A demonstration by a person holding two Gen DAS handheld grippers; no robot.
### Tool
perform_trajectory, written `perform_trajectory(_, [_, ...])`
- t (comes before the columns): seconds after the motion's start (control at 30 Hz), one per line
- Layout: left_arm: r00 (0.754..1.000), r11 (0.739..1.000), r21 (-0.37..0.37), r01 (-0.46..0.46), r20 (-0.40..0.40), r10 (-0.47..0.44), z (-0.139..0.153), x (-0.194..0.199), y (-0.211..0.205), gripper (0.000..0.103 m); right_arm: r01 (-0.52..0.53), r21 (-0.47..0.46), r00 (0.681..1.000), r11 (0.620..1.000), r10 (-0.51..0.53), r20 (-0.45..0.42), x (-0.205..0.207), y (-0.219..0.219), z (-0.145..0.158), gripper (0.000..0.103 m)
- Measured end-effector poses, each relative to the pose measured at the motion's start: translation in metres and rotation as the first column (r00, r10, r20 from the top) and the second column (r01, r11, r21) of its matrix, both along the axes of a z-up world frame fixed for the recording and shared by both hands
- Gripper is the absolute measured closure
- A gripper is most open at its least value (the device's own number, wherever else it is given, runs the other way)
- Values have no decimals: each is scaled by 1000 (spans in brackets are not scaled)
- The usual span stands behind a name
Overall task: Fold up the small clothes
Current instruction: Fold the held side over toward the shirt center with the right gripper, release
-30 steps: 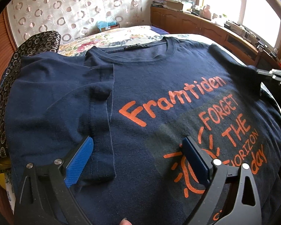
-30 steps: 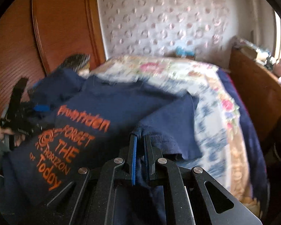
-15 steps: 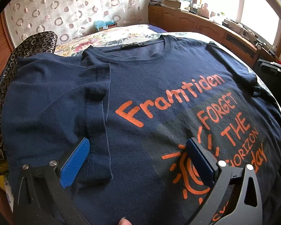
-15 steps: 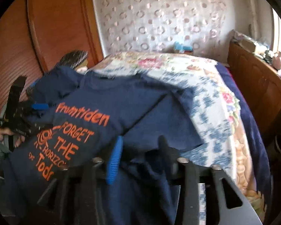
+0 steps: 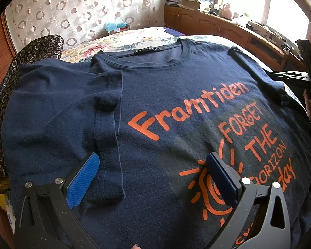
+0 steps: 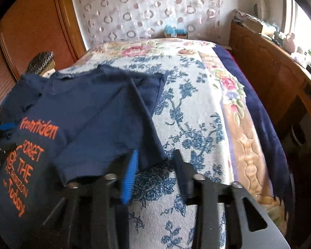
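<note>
Here the navy T-shirt [image 5: 176,95] lies face-up on the bed [image 6: 197,103], left gripper [image 5: 153,172] fingers spread wide over it, right gripper [image 6: 155,166] fingers closing on nothing at lower centre, so its nearby sleeve [image 6: 114,137] may slip unfolded.

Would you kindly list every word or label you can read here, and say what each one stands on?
All print is orange, on the front of the navy T-shirt:
"Framtiden"
"FORGET"
"THE"
"HORIZON", first letter partly hidden in the left view
"Today", read in the right wrist view
Neck label: white lettering, too small to read.
Letters at the bottom edge: cut off, unreadable.
</note>
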State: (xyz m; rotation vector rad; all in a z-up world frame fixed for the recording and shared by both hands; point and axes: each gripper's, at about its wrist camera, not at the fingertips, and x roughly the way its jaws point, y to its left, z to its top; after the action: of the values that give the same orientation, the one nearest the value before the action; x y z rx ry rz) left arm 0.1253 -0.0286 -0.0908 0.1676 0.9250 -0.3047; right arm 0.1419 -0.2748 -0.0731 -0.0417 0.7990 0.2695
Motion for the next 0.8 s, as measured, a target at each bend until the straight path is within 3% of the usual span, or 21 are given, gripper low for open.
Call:
perform_trajectory(0.07, [1000,1000,2,0,0,0,0,0,-1,0,-30,4,1000,1000,30,-6,8,1,1,99])
perform_trajectory(0.37, [1000,1000,1,-1,-2,1,0,0,0,0,-197,-24,972,980,199,129,10,60,47,99])
perform_trajectory(0.5, [1000,1000,-6,3,-10,-3,1,-2,4,0,-255,26,953,967,246,175,16,86,61,99])
perform_trajectory(0.53, [1000,1000,-16,8,-12,-8,2,-4,6,0,-254,37,952,966,243,187,18,89,63,97])
perform_trajectory(0.6, [1000,999,-33,10,1,-10,6,-8,9,0,-246,11,952,969,239,190,20,97,63,59])
perform_trajectory(0.8, [997,997,-73,-11,72,16,25,-26,17,0,-210,14,960,978,203,191,8,84,49,56])
